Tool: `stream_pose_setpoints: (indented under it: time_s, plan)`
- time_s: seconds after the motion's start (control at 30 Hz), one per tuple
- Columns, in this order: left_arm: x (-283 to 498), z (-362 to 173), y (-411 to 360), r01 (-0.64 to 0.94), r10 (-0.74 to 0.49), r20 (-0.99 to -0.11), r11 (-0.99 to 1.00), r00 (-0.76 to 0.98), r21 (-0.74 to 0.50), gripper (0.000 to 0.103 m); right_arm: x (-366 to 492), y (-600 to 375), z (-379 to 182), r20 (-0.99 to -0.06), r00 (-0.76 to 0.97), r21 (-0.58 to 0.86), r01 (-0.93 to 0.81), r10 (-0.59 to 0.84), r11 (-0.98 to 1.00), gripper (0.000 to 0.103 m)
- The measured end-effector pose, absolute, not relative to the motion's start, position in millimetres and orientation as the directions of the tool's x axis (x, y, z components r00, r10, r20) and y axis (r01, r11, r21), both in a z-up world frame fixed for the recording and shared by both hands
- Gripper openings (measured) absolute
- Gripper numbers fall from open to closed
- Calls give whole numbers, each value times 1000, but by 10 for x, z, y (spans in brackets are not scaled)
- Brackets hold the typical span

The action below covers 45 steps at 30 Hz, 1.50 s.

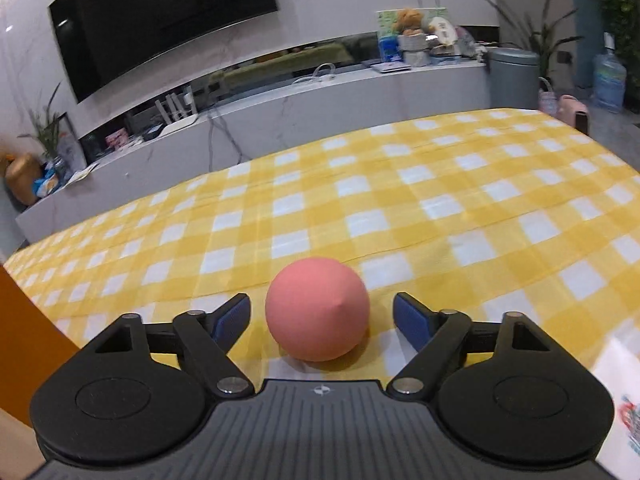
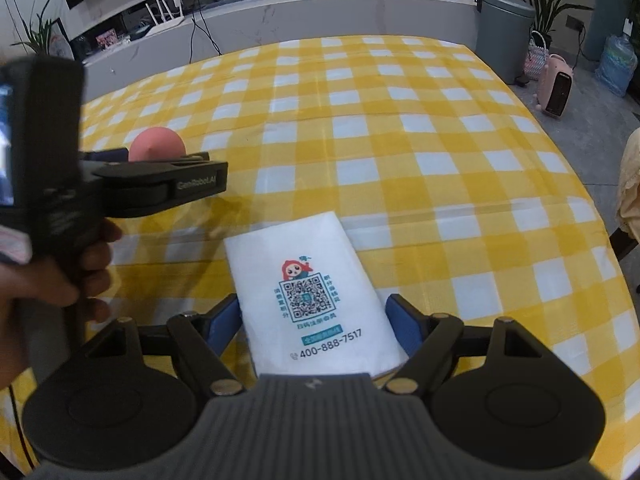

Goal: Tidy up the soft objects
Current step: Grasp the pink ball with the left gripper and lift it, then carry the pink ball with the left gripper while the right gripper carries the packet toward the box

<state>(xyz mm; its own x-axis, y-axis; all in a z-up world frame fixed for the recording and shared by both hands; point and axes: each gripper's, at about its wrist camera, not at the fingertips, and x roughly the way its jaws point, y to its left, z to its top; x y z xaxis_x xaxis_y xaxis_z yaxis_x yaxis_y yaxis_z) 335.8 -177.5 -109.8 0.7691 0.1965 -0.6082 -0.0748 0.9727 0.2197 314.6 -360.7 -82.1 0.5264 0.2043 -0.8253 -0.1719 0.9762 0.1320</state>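
- Progress looks early, nothing's been gathered yet.
- Pink ball [image 1: 317, 309] is framed by the left gripper [image 1: 321, 316], jaws spread, not pinched.
- Tissue pack [image 2: 316, 300] is straddled by the right gripper [image 2: 314, 320], pads apparently unclenched.
- Both are left on the checked tablecloth [image 1: 440, 184].

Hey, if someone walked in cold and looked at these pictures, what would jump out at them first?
The yellow checked tablecloth fills both views. A pink ball sits on it between the open left gripper's blue pads. The white tissue pack with a QR code lies between the right gripper's pads.
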Motion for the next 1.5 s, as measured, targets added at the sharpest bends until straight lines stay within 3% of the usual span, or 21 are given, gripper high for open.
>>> stream_pose_setpoints:
  time_s: [0.2, 0.37, 0.43, 0.53, 0.83, 1.17, 1.5]
  plan:
    - [3385, -1097, -1782, -85, 166, -606, 983, 778, 161, 90, 3122, -3548, -825, -829, 529, 88, -198, 182, 976, 77]
    - [3377, -1057, -1779, -79, 150, -626, 987, 765, 140, 73, 3122, -3510, -825, -833, 528, 68, -198, 165, 978, 77]
    - [3348, -1058, -1814, -78, 173, -613, 981, 771, 179, 58, 3113, -3500, -825, -833, 530, 62, -201, 162, 978, 77]
    - [3320, -1074, -1837, -64, 180, -599, 976, 780, 210, 54, 3104, -3487, -829, -832, 532, 46, -214, 156, 976, 77]
    - [3166, -1024, -1712, -55, 93, -570, 995, 817, 85, 52, 3106, -3537, -829, -828, 535, 55, -217, 166, 975, 73]
    - [3001, -820, -1800, -26, 43, -545, 999, 837, 38, 52, 3161, -3795, -797, -808, 534, 190, -165, 250, 968, 68]
    - [2806, -656, -1946, 3, 6, -613, 1000, 790, 14, 52, 3162, -3893, -795, -809, 546, 184, -118, 219, 976, 67]
